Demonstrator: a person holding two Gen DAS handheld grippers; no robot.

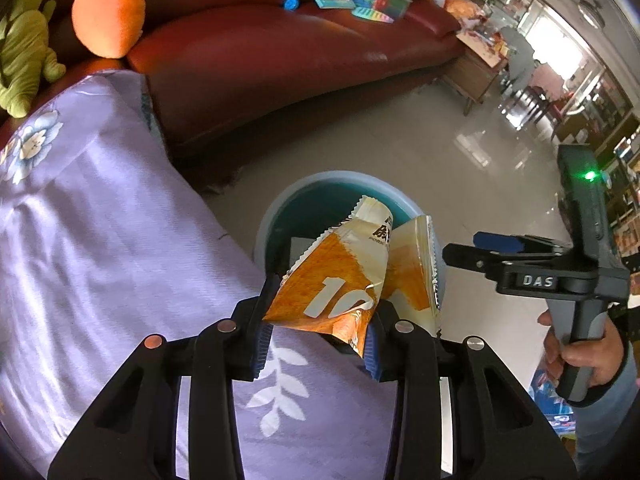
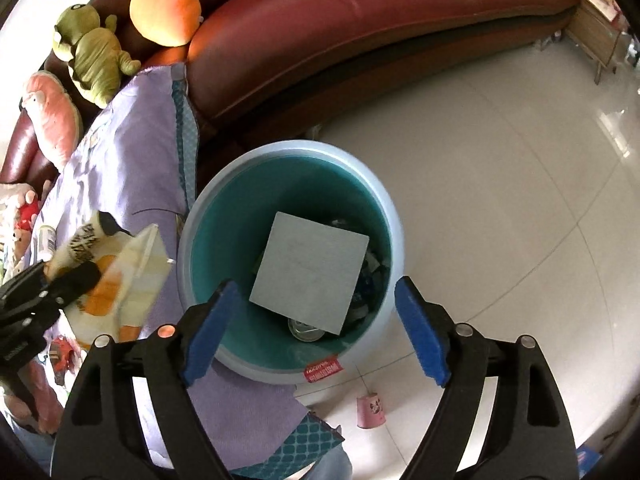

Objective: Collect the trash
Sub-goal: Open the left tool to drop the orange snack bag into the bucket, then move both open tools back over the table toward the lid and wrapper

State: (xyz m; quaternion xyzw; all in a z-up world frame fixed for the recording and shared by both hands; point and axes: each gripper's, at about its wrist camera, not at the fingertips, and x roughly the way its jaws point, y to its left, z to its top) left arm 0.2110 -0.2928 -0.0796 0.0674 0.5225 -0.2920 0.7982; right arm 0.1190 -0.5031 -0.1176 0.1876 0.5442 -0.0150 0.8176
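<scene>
My left gripper [image 1: 316,332] is shut on an orange and cream snack wrapper [image 1: 340,280], held over the purple cloth just left of the blue bin [image 1: 280,208]. It also shows in the right wrist view [image 2: 68,280] with the wrapper [image 2: 120,280]. My right gripper [image 2: 316,328] is open and empty above the bin [image 2: 384,208]. The bin holds a grey square card [image 2: 310,268], a can [image 2: 306,330] and other scraps. The right gripper also shows at the right of the left wrist view [image 1: 480,246].
A red sofa [image 2: 360,20] curves behind the bin, with plush toys [image 2: 166,6] at its left end. A purple floral cloth [image 1: 100,240] covers the seat left of the bin. A pink paper cup [image 2: 370,410] lies on the tiled floor [image 2: 500,200] near the bin.
</scene>
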